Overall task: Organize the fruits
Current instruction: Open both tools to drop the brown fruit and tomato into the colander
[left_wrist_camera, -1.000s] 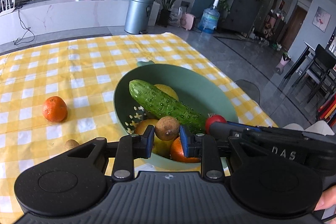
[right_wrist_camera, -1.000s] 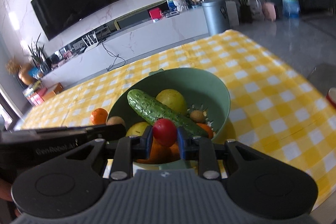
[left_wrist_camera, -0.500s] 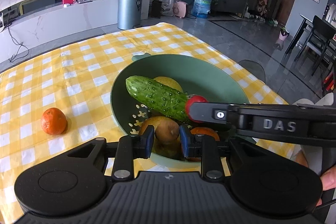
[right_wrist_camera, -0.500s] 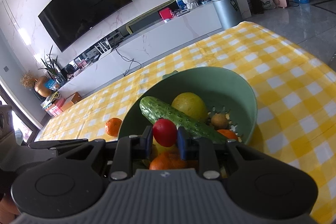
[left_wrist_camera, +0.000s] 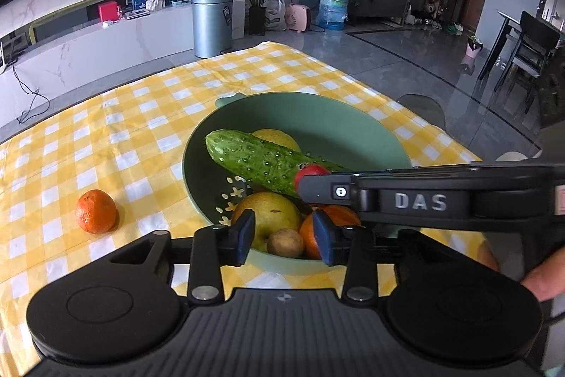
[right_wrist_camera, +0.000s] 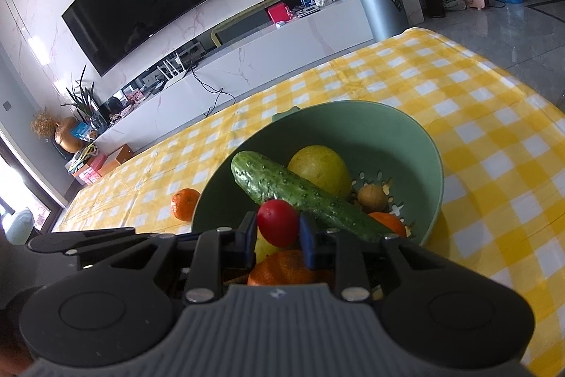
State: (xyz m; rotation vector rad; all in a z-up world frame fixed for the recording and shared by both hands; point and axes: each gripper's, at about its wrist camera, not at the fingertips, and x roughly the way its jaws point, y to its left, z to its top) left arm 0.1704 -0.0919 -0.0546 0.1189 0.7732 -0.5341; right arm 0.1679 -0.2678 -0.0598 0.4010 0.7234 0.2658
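Released since a moment ago, the small brown kiwi (left_wrist_camera: 285, 242) now lies in the green plastic colander bowl (left_wrist_camera: 317, 119), low centre of the left view, between the spread blue pads of the left gripper (left_wrist_camera: 284, 237) and untouched by them. Across that view's right side, the right gripper (right_wrist_camera: 277, 228), lettered "DAS", pinches a small red tomato (right_wrist_camera: 277, 227) just above the long green cucumber (right_wrist_camera: 300, 195). One orange mandarin (left_wrist_camera: 95, 211) sits apart on the yellow checked tablecloth (left_wrist_camera: 106, 136), lower left.
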